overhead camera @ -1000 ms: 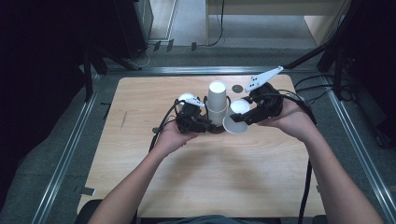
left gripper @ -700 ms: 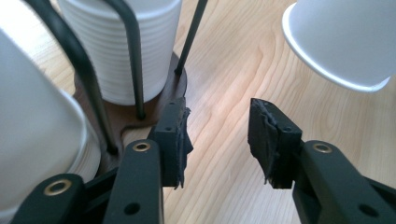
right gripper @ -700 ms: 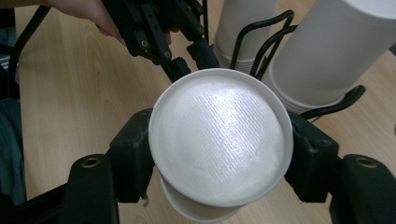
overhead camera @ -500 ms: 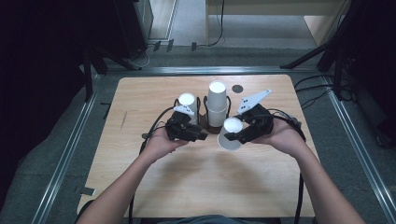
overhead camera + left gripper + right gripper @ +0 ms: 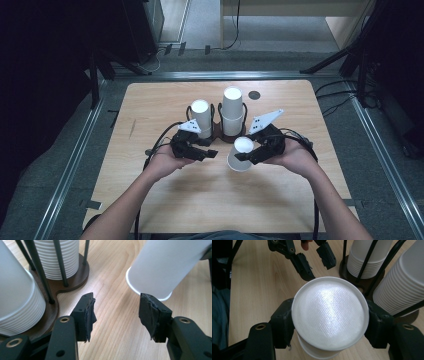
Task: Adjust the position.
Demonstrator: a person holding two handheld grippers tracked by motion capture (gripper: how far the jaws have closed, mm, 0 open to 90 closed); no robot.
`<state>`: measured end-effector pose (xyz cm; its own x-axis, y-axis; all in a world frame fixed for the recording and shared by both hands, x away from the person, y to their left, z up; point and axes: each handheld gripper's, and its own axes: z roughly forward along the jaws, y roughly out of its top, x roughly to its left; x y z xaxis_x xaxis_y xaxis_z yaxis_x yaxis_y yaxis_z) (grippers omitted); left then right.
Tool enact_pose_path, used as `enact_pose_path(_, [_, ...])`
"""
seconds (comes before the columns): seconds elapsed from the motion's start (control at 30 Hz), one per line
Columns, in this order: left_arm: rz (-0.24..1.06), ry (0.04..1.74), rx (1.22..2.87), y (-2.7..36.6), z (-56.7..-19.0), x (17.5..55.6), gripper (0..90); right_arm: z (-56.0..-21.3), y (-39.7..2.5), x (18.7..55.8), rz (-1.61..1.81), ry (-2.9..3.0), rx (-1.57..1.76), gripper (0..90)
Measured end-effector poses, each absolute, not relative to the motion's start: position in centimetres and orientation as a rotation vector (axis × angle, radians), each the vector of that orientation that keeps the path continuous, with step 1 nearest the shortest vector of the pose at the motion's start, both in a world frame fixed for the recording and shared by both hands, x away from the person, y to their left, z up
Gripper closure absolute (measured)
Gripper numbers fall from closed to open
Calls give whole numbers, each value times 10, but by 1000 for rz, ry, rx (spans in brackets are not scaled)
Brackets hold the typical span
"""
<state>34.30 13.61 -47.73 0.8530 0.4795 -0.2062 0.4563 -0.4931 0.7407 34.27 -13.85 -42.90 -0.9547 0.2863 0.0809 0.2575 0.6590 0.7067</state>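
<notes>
Gripping unmarked white cup (image 5: 329,315) (no readable lettering)

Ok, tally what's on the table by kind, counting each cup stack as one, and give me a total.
Stacks of white paper cups: 2
Cup held upside down in the right gripper, loose paper cup: 1
Wooden cup holder: 1
Small dark disc: 1
Total: 5
</notes>
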Motion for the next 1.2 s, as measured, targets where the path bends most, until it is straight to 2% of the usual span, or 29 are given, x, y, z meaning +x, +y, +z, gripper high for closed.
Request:
enact_pose_path(0.33, [-28,652,2148,139,-480,343,401,-448,-134,341,1252,2852,461,344])
enact_pose_path(0.63, [-72,627,2168,139,-480,340,246,-458,-131,345,1260,2872,473,345])
enact_pose_path(0.77, [-101,595,2173,137,-481,338,132,-458,-128,347,1281,2868,480,345])
enact_pose_path(1.2, [-177,545,2201,124,-488,340,99,-455,-117,350,1338,2873,501,345])
